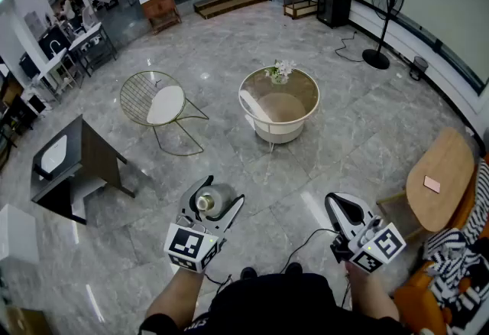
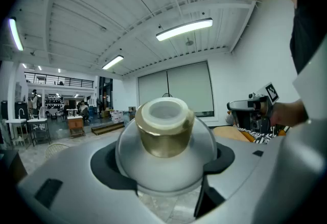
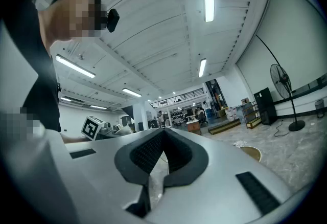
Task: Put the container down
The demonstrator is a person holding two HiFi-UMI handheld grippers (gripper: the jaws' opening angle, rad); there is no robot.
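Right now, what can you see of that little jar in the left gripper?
The container is a small round-bodied jar of frosted, see-through material, with a gold-coloured collar and a pale ring on top; whether that is a lid or an open mouth is unclear. It sits upright, clamped at its belly between the dark pads of the left gripper, in the air above the grey stone floor, touching nothing else.

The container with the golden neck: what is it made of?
The container looks like frosted glass or plastic: its body is milky and softly translucent. Its collar looks like brushed gold metal with a dull sheen. The rim is matte white.
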